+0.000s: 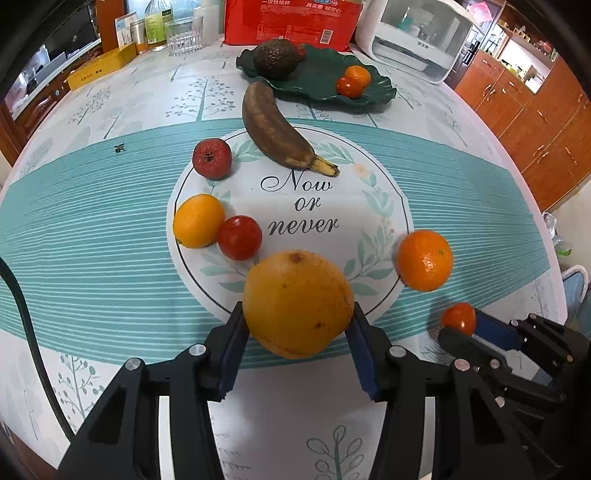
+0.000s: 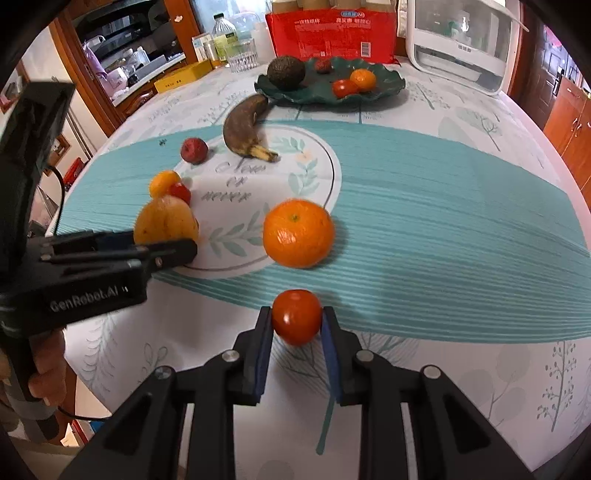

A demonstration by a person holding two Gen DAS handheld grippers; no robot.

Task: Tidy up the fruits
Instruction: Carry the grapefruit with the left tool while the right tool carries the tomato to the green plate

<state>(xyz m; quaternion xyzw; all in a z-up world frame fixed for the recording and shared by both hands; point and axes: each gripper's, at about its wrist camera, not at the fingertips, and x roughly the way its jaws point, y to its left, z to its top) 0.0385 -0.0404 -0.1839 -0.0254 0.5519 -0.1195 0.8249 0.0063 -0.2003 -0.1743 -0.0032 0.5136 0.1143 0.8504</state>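
My left gripper (image 1: 297, 325) is shut on a large yellow-orange fruit (image 1: 297, 302), also seen in the right wrist view (image 2: 166, 221). My right gripper (image 2: 297, 325) is shut on a small red tomato (image 2: 297, 315), seen from the left wrist view too (image 1: 459, 317). A mandarin (image 2: 298, 232) lies just ahead of it. A brown banana (image 1: 280, 133), a red fruit (image 1: 212, 158), a small orange (image 1: 198, 220) and a tomato (image 1: 240, 238) lie on the tablecloth. The green leaf plate (image 1: 376, 92) at the back holds an avocado (image 1: 277, 58), a small orange and a tomato.
At the table's far edge stand a red package (image 1: 291, 20), a white appliance (image 1: 413, 37), a glass (image 1: 183, 37), jars and a yellow box (image 1: 101, 66). Wooden cabinets (image 1: 535, 122) are to the right. A black cable (image 1: 26, 321) runs at the left.
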